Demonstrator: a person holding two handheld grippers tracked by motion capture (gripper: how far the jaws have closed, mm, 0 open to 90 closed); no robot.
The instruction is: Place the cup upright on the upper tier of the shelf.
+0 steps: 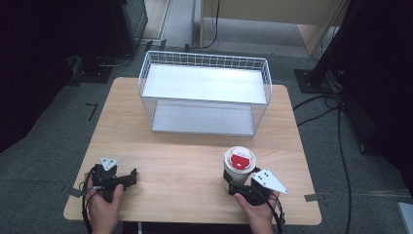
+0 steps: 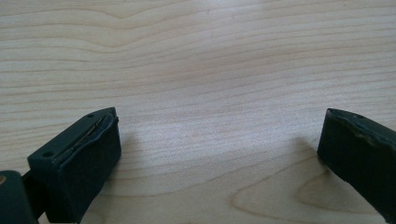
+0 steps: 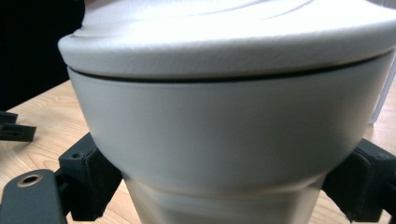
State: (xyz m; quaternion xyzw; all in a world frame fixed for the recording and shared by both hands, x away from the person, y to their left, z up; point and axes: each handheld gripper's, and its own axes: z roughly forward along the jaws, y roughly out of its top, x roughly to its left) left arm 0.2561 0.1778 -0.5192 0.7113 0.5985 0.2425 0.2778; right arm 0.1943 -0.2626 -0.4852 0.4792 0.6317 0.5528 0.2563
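Observation:
A white, cup-shaped container [image 1: 238, 165] with a white lid and a red label on top stands upright on the wooden table [image 1: 180, 170], at the front right. My right gripper [image 1: 233, 185] comes at it from the near side. In the right gripper view the container [image 3: 224, 116] looms very close and my right gripper [image 3: 224, 186] is shut on its narrow lower part, one black jaw pressing each side. At the front left my left gripper [image 1: 131, 178] rests low over the table, pointing right. Its jaws stand wide apart, open [image 2: 219, 135], with bare wood between them.
A white wire basket [image 1: 204, 59] with a pale flat shelf inside stands at the back middle of the table. Black stands and cables sit on the grey floor around the table. Bare wood lies between the two grippers.

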